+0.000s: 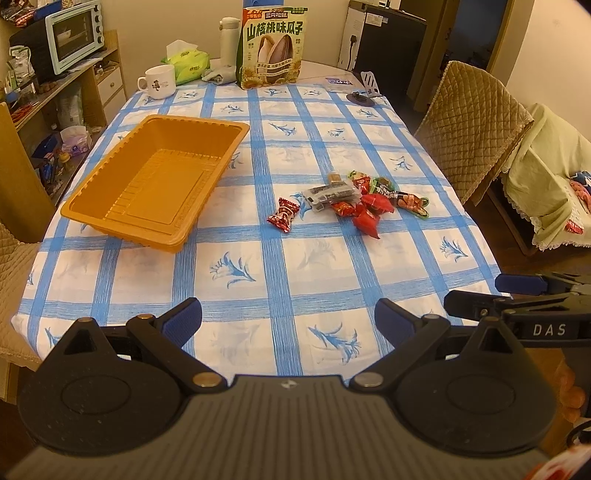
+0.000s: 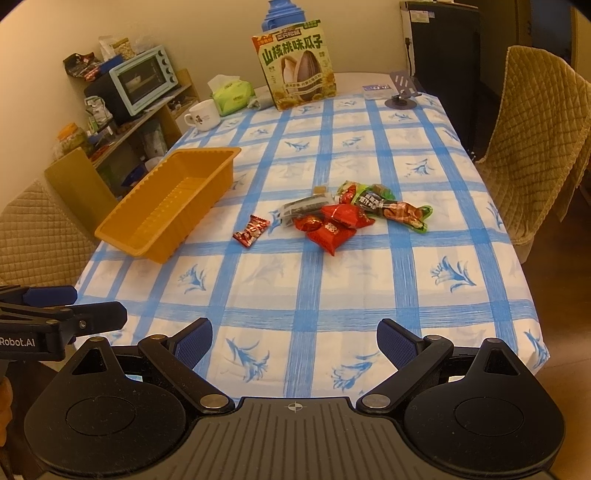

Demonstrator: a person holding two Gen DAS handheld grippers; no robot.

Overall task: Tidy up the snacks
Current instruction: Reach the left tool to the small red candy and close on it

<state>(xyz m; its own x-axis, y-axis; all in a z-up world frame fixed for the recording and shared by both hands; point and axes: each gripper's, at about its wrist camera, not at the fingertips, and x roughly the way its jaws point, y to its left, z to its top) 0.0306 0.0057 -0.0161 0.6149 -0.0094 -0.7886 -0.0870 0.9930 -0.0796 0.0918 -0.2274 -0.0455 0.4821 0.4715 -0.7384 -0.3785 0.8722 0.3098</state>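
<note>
An empty orange plastic tray (image 1: 110, 218) (image 2: 122, 236) sits on the left of the blue-checked table. A pile of small wrapped snacks (image 1: 364, 201) (image 2: 343, 218), red, green and clear, lies at mid-table to its right. One red candy (image 1: 283, 215) (image 2: 252, 231) lies apart, between pile and tray. My left gripper (image 1: 288, 319) is open and empty over the table's near edge. My right gripper (image 2: 294, 338) is open and empty beside it, also at the near edge; it shows in the left wrist view (image 1: 476, 295).
A large sunflower-seed bag (image 1: 272, 48) (image 2: 298, 66), a white mug (image 1: 158, 82) (image 2: 201, 116), a tissue pack (image 1: 186, 61), a flask (image 1: 229, 40) and a phone stand (image 1: 365, 92) stand at the far end. Quilted chairs (image 1: 469, 125) (image 2: 535, 147) flank the table; a shelf with a toaster oven (image 1: 72, 35) is at left.
</note>
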